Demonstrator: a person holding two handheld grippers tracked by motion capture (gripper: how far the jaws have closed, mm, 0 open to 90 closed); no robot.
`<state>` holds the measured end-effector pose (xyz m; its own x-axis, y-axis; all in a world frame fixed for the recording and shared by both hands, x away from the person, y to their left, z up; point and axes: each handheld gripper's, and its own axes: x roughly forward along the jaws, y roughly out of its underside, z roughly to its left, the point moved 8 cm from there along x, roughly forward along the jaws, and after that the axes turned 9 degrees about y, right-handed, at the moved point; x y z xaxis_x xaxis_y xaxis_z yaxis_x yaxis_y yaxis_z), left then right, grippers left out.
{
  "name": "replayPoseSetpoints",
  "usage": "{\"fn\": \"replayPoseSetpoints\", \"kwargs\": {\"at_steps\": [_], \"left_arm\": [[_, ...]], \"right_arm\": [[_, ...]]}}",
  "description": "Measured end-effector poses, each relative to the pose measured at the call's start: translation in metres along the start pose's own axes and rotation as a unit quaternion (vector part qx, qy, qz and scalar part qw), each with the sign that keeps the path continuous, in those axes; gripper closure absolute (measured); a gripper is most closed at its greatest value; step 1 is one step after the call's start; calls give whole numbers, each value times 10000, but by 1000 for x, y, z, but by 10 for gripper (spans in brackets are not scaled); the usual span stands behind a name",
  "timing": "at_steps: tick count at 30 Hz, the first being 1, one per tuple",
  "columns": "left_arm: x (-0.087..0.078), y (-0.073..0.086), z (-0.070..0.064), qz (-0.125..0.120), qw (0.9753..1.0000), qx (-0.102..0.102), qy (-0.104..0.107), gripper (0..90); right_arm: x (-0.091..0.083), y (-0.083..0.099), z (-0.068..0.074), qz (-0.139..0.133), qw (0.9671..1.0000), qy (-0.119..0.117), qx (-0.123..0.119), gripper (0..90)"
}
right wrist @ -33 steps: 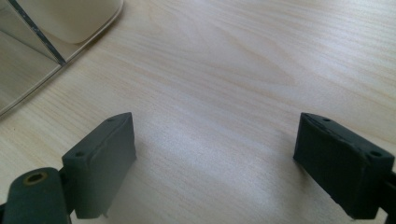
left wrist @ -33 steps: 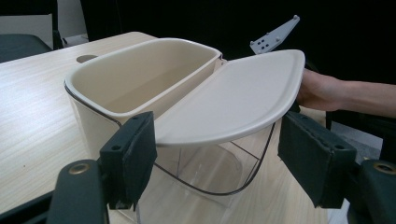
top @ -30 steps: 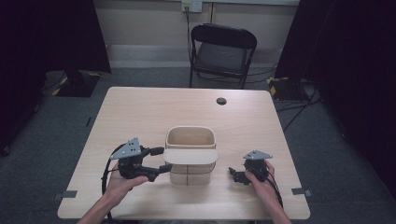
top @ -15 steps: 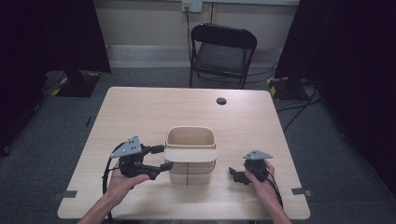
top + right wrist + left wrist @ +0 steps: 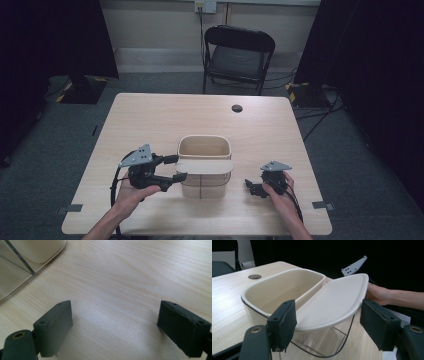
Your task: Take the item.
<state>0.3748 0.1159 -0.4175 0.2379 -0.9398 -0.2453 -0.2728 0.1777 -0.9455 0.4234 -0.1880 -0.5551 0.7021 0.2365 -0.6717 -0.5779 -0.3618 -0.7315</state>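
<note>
Bin [image 5: 204, 172] at frame centre, lid [image 5: 204, 166] lying across its near half. Left gripper [image 5: 173, 168] gapes wide at the lid's left end, gripping nothing; right gripper [image 5: 251, 185] open, idle at lower right. Step looks like grasping the lid: next, close squarely on its edge.

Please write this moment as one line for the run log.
left gripper: open, at lid | right gripper: open, empty | lid: partly over bin | table
</note>
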Motion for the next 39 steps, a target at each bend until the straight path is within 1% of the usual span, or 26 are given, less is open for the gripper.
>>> {"fn": "replayPoseSetpoints", "kwargs": {"at_steps": [4, 12, 14, 15, 17, 20, 21, 26, 28, 34, 36, 38, 39], "left_arm": [[0, -1, 2, 9, 10000, 13, 33, 292], [0, -4, 3, -53, 10000, 12, 63, 291], [1, -5, 4, -21, 10000, 24, 80, 291], [2, -5, 3, -60, 9999, -50, 111, 293], [3, -5, 4, -63, 9998, -76, 151, 295], [3, -6, 3, -55, 9999, -65, 139, 295], [5, -6, 3, -25, 9999, -4, 149, 299], [6, -10, 2, -28, 9999, 15, 142, 302], [6, -11, 2, 8, 9999, 95, 97, 302], [6, -14, 4, -57, 9999, 72, 108, 303], [5, -16, 5, -117, 9999, 77, 69, 303], [6, -17, 5, -115, 9999, 76, 74, 303], [6, -18, 6, -147, 9998, 51, 81, 303]], "right_arm": [[0, 0, 0, 0, 10000, 2, 0, 119], [0, 0, 0, 0, 10000, 0, 0, 119], [0, 0, 0, 4, 10000, 9, -2, 119], [0, 0, 0, 0, 10000, 1, 0, 119], [0, 0, 0, -1, 10000, 1, -1, 119], [0, 0, 0, 0, 10000, 0, -1, 119], [0, 0, 0, 3, 10000, 11, 1, 119], [0, 0, 0, 2, 10000, 12, -1, 118], [0, 0, 0, 4, 10000, 11, 2, 119], [0, 0, 0, 2, 10000, 12, 0, 119], [0, 0, 0, 2, 10000, 12, -1, 119], [0, 0, 0, -3, 10000, 4, 0, 119], [0, 0, 0, -3, 10000, 4, 0, 119]]}}
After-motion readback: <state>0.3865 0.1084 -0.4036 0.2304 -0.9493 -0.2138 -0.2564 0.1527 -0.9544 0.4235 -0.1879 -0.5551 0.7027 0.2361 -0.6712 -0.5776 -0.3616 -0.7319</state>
